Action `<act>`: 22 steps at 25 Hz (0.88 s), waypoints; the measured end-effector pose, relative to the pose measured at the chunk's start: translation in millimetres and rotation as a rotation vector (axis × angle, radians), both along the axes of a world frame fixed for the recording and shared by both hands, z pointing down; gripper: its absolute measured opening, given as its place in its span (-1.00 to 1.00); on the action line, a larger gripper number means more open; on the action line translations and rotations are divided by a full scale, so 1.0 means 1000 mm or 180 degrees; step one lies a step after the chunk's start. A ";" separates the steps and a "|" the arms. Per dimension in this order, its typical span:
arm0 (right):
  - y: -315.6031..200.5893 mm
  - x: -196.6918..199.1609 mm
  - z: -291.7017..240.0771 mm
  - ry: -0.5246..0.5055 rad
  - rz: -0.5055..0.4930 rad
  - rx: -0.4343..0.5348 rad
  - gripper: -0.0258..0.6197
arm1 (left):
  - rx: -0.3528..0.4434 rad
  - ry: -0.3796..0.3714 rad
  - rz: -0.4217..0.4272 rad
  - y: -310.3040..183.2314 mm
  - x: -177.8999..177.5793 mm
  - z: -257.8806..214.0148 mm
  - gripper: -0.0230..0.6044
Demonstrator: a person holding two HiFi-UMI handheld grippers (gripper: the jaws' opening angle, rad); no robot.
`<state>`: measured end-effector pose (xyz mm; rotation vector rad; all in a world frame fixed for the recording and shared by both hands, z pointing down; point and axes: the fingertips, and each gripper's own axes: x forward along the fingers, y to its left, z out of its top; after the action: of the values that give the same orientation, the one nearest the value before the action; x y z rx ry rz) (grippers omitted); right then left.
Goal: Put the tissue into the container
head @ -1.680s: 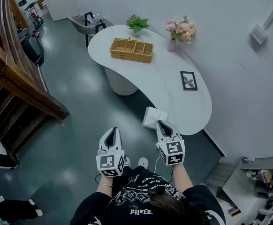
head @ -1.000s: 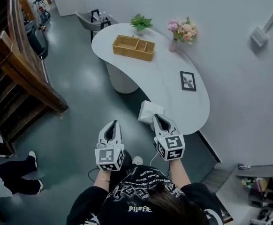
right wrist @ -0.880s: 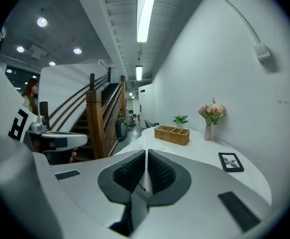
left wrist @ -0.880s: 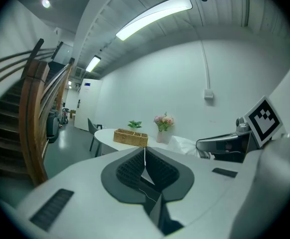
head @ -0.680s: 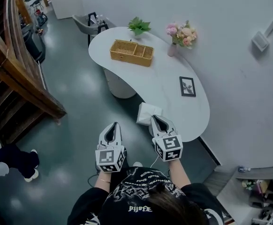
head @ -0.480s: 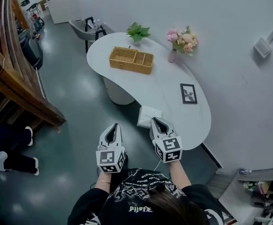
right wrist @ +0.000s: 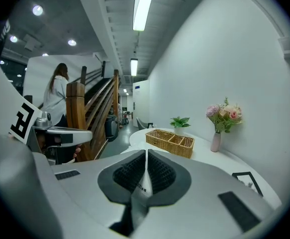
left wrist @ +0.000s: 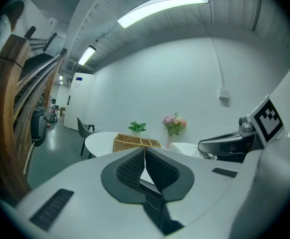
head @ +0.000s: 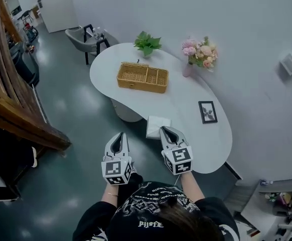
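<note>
mostly hidden, tissue (right wrist: 141,188) sits clamped in right gripper (right wrist: 146,151) jaws — left gripper (left wrist: 145,149) jaws together.

Left gripper (left wrist: 145,149) closed, facing a white tabletop (left wrist: 97,141) and a wicker basket (left wrist: 135,143)

The jaws meet at their tips in the middle of the view, dark ribbed pads pressed together. Straight beyond them the wicker basket stands on the tabletop, with a green plant (left wrist: 137,127) behind it and a vase of pink flowers (left wrist: 173,122) to its right. The right gripper (left wrist: 202,146) reaches in from the right edge, its marker cube (left wrist: 267,121) tilted up, and a white tissue pack (left wrist: 185,147) sits at its tip. A grey chair (left wrist: 83,129) stands left of the tabletop, and a curved wooden stair rail (left wrist: 8,113) fills the left side. A long light strip (left wrist: 160,6) runs across the ceiling.
</note>
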<state>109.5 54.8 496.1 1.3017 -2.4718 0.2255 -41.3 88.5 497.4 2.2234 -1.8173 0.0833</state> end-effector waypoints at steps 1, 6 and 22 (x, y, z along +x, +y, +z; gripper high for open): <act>-0.006 -0.005 0.001 0.0025 0.0011 -0.0003 -0.81 | 0.0005 -0.0002 0.0030 -0.008 -0.005 -0.001 -0.85; -0.033 -0.037 -0.001 0.0053 0.0091 -0.0021 -0.82 | -0.0009 -0.0015 0.0123 -0.040 -0.032 0.000 -0.85; -0.093 -0.073 -0.016 0.0063 0.0271 0.0295 -0.85 | 0.0013 0.0018 0.0352 -0.088 -0.057 0.005 -0.85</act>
<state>36.9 -38.0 480.3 1.4417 -2.4391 0.1191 -98.5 0.3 502.6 2.3233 -1.6923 0.0946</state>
